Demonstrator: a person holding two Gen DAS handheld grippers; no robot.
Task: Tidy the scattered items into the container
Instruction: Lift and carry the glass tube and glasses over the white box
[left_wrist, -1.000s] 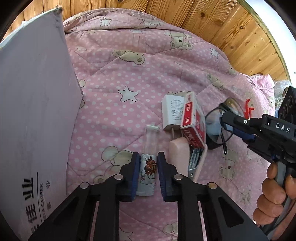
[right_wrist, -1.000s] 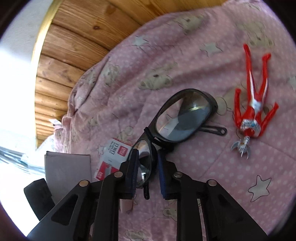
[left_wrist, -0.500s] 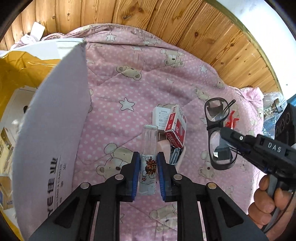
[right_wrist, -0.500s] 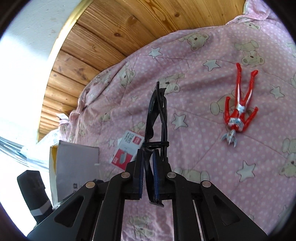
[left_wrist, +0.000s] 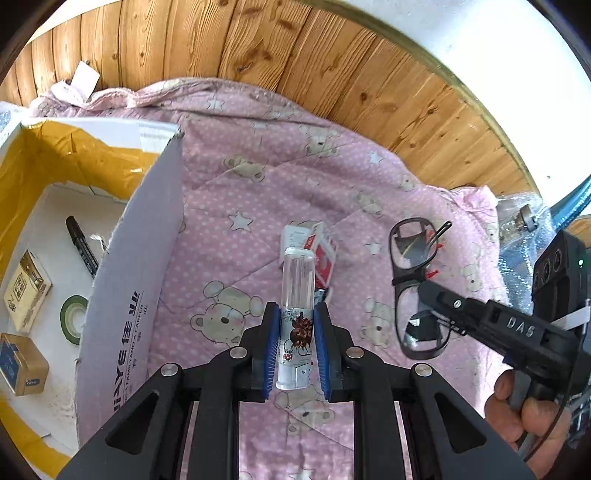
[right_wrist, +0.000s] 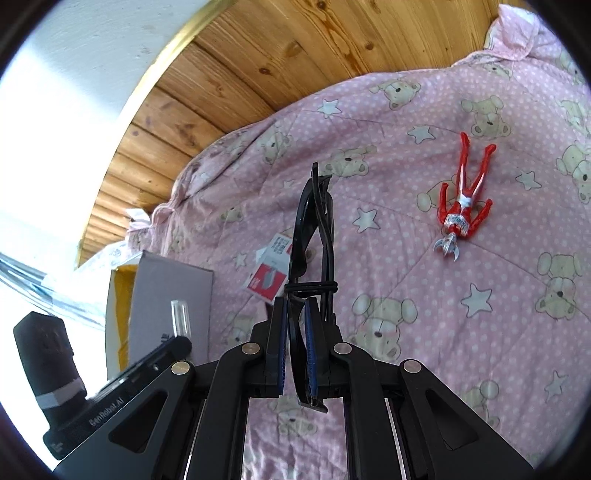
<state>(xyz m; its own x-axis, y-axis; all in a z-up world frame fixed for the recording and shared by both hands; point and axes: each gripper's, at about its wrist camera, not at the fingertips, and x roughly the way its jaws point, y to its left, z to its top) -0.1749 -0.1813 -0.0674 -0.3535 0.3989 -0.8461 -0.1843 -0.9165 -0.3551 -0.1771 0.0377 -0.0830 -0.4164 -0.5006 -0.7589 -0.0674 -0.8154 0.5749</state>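
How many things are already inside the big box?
4. In the cardboard box: a black marker near the wall, a green tape roll below it, a tan packet left, and a small box lower left. More may be hidden.

We see the box (left_wrist: 122, 280) at frame left on the bed (left_wrist: 258, 192), a marker (left_wrist: 81, 245) and tape roll (left_wrist: 72, 319) inside; card packs (left_wrist: 317, 254) centre, toy figure (right_wrist: 461, 206) upper right.
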